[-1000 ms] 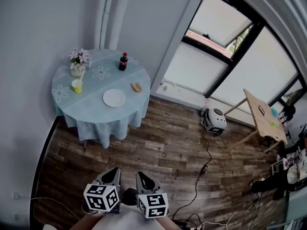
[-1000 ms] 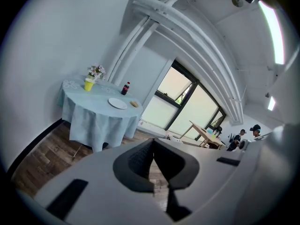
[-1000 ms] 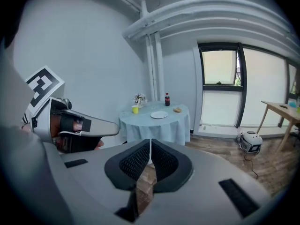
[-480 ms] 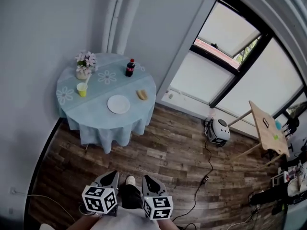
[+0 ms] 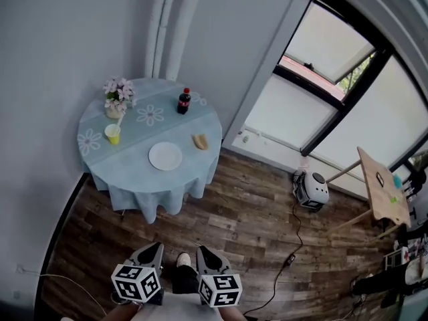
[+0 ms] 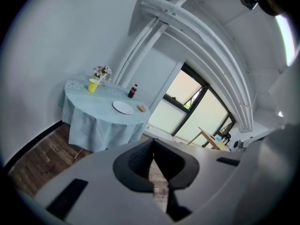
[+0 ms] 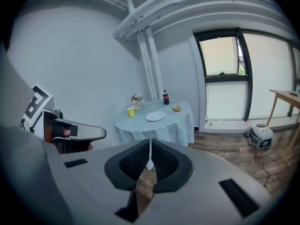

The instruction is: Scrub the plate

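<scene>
While the left gripper [image 5: 152, 249] and right gripper [image 5: 204, 251] hang far from the table [image 5: 131, 182], no scrubbing has begun. Both are squeezed shut, empty. The plate [image 5: 165, 156] lies on the table near a tan lump [image 5: 200, 141], maybe a sponge. Next, walk closer and grab it.

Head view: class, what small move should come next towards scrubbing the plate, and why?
Probably a step forward to the round table with the light blue cloth. The left hand-held gripper and the right hand-held gripper are shut and empty, well short of the round white plate and the tan piece beside it.
</scene>
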